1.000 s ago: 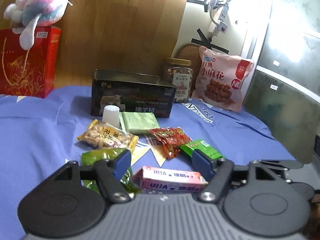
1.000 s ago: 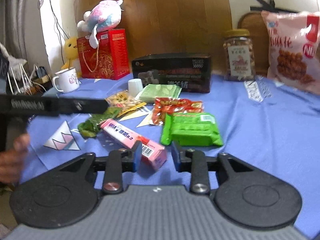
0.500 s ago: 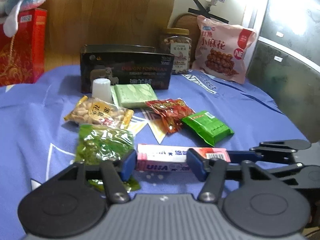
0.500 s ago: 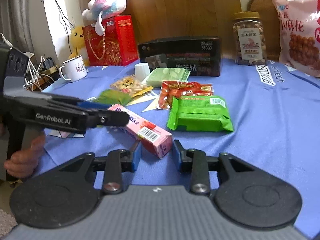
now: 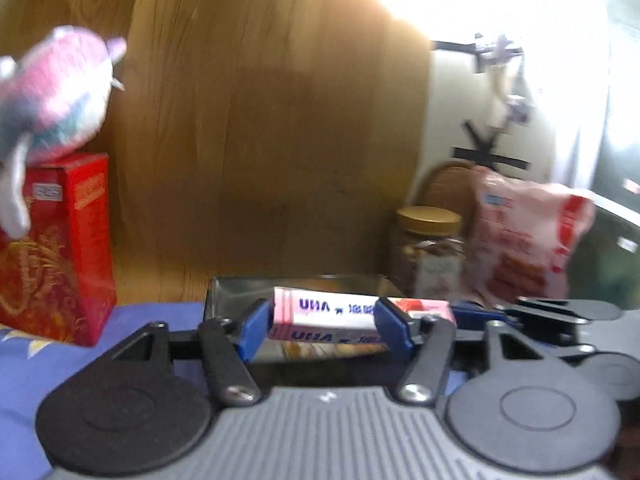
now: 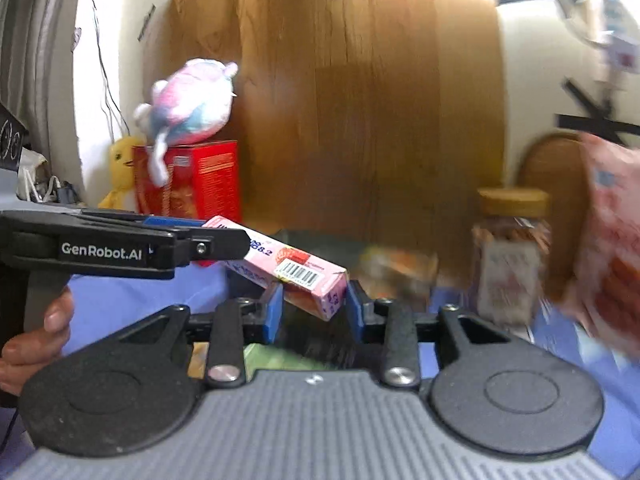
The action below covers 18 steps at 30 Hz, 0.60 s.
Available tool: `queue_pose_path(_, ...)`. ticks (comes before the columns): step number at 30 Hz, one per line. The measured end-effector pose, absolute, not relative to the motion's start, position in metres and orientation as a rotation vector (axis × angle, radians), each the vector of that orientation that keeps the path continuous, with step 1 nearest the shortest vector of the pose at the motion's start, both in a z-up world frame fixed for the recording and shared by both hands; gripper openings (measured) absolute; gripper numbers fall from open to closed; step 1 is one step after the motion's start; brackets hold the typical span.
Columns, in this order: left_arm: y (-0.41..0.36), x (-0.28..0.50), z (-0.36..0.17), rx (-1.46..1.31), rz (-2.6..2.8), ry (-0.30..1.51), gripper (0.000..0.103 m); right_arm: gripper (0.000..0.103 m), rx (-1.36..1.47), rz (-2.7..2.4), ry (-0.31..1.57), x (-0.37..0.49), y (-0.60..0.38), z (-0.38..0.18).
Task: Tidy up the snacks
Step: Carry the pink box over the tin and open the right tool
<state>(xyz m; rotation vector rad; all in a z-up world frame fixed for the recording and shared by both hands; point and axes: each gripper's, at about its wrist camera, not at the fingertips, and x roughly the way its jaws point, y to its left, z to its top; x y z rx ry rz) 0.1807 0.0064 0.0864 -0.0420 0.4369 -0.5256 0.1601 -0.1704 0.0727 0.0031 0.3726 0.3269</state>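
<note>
The pink candy box (image 5: 352, 316) is up off the tabletop (image 5: 24, 364), carried lengthwise between two grippers: the left gripper (image 5: 324, 330) is clamped on it along its long side, with the blue pads (image 5: 390, 328) pressing on the box, and the right gripper (image 6: 314, 306) is clenched on the barcode end, which sits right between its fingers. Just ahead of both grippers stands the open dark tin (image 5: 288, 286), and the sensible aim is to carry the box over its rim and lay it down flat inside. To do this well, both grippers should travel together at one height so the carton is not twisted or bent, clear the near rim before lowering, and release only once the box rests on the tin floor; one gripper would best let go first so the other can settle it. The box is a long, slim carton, pink and white, with blue lettering on its side, a strawberry picture and a barcode near the right gripper's end. It looks light and stiff, though the thin card would crush under a hard squeeze.
</note>
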Motion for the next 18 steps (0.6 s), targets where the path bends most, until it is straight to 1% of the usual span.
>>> queue_pose_path(1, 0.003, 0.194, 0.082, -0.035, -0.502, 0.442, 0.060, 0.054, 0.003, 0.346, 0.388, 0.181, -0.173, 0.067)
queue_pose_path(3, 0.004, 0.210, 0.081, -0.050, -0.460, 0.476, 0.059, 0.053, -0.008, 0.353, 0.418, 0.202, -0.171, 0.058)
queue_pose_path(6, 0.024, 0.210, 0.092, -0.141, -0.456, 0.521, 0.058, 0.052, 0.057, 0.381, 0.451, 0.193, -0.173, 0.058)
queue_pose_path(10, 0.041, 0.171, 0.100, -0.162, -0.563, 0.482, 0.058, 0.052, 0.196, 0.339, 0.387, 0.134, -0.191, 0.064)
queue_pose_path(16, 0.032, 0.066, 0.067, -0.153, -0.743, 0.347, 0.058, 0.052, 0.291, 0.159, 0.282, 0.013, -0.194, 0.031)
queue_pose_path(18, 0.025, 0.034, 0.055, -0.121, -0.746, 0.360, 0.058, 0.053, 0.328, 0.043, 0.313, -0.026, -0.189, 0.022)
